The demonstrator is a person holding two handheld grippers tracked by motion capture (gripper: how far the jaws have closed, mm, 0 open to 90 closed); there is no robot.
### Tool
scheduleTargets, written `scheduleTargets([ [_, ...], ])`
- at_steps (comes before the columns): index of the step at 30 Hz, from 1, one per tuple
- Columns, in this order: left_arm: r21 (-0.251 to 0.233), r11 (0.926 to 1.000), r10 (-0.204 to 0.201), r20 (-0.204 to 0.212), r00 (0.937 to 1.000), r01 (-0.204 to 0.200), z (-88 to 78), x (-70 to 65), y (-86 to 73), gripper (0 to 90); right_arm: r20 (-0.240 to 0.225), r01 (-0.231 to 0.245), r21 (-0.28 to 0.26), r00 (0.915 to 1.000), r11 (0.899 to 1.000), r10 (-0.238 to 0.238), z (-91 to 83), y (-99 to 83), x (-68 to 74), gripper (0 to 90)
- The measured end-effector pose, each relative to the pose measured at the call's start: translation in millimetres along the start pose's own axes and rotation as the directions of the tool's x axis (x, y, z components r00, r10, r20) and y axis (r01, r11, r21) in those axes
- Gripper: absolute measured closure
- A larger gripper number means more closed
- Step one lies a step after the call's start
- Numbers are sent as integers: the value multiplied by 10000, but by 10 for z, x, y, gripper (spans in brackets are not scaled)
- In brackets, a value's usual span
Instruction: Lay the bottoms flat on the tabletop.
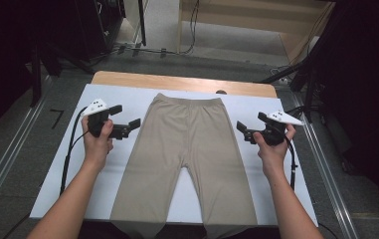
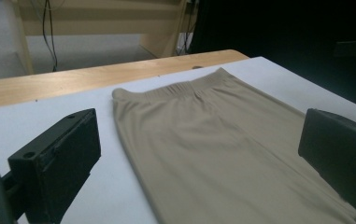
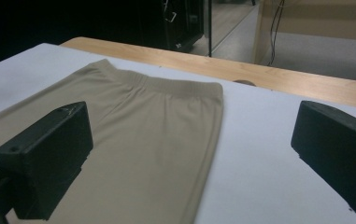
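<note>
Beige leggings [image 1: 187, 149] flat between both open grippers, untouched.

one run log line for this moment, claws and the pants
left claw: open, empty, left of pants | right claw: open, empty, right of pants | beige pants: flat on white sheet, waistband far, untouched

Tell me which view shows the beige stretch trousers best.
The high view: the beige stretch trousers lie flat on the white table cover, waistband to legs, hems running off the near edge. The left gripper view shows the waistband and one side; the right gripper view shows the waistband and the other side.
</note>
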State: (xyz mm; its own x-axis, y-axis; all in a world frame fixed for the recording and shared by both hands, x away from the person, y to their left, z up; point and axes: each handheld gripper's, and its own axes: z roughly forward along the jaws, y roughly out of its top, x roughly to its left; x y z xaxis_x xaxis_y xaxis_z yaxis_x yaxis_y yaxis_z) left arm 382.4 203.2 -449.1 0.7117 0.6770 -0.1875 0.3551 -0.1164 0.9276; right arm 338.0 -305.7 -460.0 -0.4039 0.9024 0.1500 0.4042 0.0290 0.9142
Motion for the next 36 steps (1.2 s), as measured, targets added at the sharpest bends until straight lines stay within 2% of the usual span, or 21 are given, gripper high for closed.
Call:
scheduleTargets([
  [5, -209, 9998, -57, -19, 10000, 56, -305, -95, -171, 0, -14, 75, -90, 10000, 9999, -75, -302, -151, 28, 0],
  [11, -357, 9993, 47, -96, 9999, -51, -639, -196, -335, 0, 216, 176, -112, 9996, 9998, -173, -630, -324, 39, 0],
  [15, -452, 9988, 206, -140, 9997, -212, -801, -241, -415, 0, 335, 118, -216, 9994, 9997, -111, -831, -444, 28, 0],
  [17, -525, 9986, 45, -83, 10000, -49, -880, -253, -473, 0, 508, 136, -259, 9986, 9996, -122, -934, -507, 11, 0],
  [20, -341, 9989, 318, -165, 9994, -323, -960, -298, -523, 0, 613, -67, -351, 9981, 9994, 88, -1100, -621, -33, 0],
  [22, -342, 9981, 512, -171, 9985, -518, -1023, -341, -531, 0, 615, -186, -374, 9979, 9991, 208, -1177, -681, -54, 0],
  [26, -539, 9965, 620, -235, 9978, -632, -1167, -395, -542, 0, 728, -292, -425, 9968, 9987, 323, -1334, -818, -87, 0],
  [28, -681, 9957, 612, -290, 9977, -631, -1226, -419, -567, 0, 813, -267, -371, 9962, 9990, 297, -1387, -883, -92, 0],
  [30, -760, 9962, 413, -205, 9989, -428, -1277, -421, -617, 0, 888, -265, -333, 9956, 9991, 294, -1431, -941, -97, 0],
  [35, -527, 9964, 627, -577, 9964, -657, -1390, -416, -773, 0, 981, -425, -223, 9942, 9988, 445, -1525, -1099, -115, 0],
  [36, -539, 9969, 540, -555, 9970, -570, -1405, -405, -799, 0, 983, -435, -196, 9941, 9989, 452, -1540, -1128, -113, 0],
])
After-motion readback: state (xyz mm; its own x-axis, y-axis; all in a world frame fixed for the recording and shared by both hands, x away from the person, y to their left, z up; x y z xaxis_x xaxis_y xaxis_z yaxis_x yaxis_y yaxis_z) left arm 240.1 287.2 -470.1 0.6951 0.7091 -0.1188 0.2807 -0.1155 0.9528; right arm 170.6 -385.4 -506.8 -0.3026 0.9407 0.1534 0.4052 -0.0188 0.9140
